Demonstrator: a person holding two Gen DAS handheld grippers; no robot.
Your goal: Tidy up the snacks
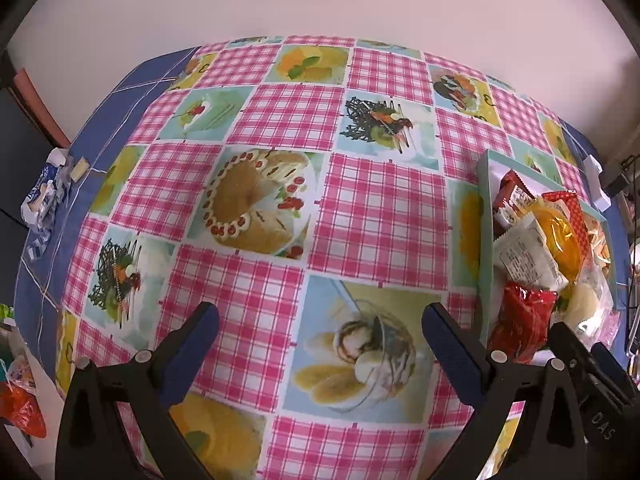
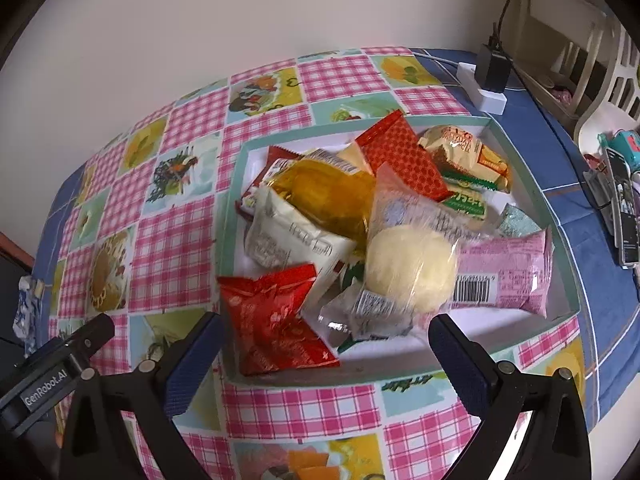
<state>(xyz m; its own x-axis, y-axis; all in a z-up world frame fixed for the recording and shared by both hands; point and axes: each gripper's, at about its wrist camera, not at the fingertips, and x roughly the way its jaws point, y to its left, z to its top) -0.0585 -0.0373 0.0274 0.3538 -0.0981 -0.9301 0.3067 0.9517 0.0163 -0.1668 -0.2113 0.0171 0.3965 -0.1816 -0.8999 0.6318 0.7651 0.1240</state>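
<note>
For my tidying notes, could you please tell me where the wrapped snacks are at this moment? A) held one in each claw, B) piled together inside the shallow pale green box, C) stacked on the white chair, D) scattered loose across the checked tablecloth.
B: the snacks, such as the red packet and the pink packet, lie heaped inside the pale green box, and both claws are open and empty.

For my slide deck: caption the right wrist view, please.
Open right gripper above a shallow box heaped with wrapped snacks on a patterned tablecloth.
</note>
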